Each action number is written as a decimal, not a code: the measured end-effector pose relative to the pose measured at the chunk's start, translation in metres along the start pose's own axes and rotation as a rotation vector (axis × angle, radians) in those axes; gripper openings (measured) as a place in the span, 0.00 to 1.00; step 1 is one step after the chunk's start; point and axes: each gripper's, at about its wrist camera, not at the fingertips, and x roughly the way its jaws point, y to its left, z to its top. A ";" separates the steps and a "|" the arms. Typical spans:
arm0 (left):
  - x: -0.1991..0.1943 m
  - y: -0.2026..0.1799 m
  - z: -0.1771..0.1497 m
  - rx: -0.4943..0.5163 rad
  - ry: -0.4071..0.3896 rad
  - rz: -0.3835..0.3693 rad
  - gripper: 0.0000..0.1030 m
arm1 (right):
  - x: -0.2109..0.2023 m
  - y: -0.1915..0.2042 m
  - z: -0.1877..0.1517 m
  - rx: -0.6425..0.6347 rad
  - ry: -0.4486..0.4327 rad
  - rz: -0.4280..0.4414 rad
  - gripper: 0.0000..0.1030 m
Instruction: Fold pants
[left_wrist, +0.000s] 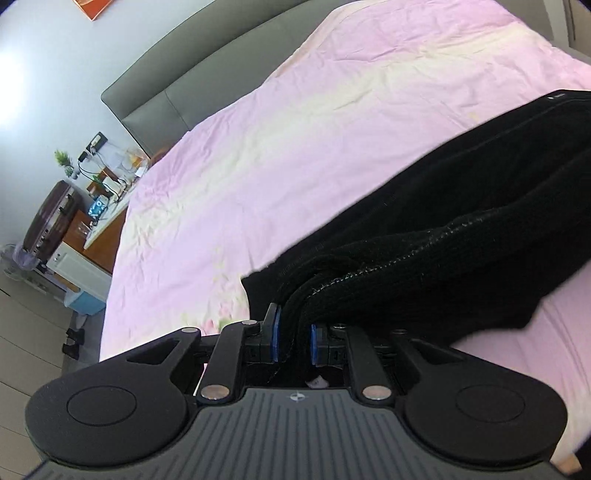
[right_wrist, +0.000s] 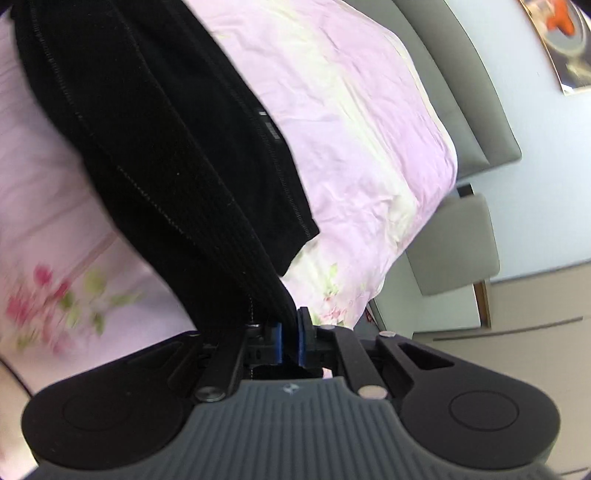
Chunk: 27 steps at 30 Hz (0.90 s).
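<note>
The black knit pants (left_wrist: 461, 206) lie across a pink bed sheet (left_wrist: 258, 166). My left gripper (left_wrist: 294, 332) is shut on a bunched edge of the pants, lifted slightly above the bed. The fabric stretches away to the upper right. In the right wrist view the pants (right_wrist: 155, 140) run up to the left. My right gripper (right_wrist: 289, 341) is shut on another edge of them, with a lower layer of the pants lying flat on the sheet (right_wrist: 351, 129).
A grey padded headboard (left_wrist: 177, 88) runs along the far side of the bed. A cluttered nightstand (left_wrist: 107, 192) and a blue box (left_wrist: 85, 299) stand by the bed's left side. A grey chair (right_wrist: 454, 243) stands off the bed's right edge.
</note>
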 end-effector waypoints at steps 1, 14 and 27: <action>0.011 -0.002 0.010 0.018 0.004 0.012 0.17 | 0.010 -0.004 0.009 0.011 0.015 0.002 0.00; 0.175 -0.018 0.077 0.037 0.186 0.028 0.17 | 0.155 -0.027 0.140 0.035 0.113 0.035 0.00; 0.204 -0.025 0.072 -0.034 0.149 0.030 0.17 | 0.236 -0.004 0.176 -0.056 0.201 0.087 0.00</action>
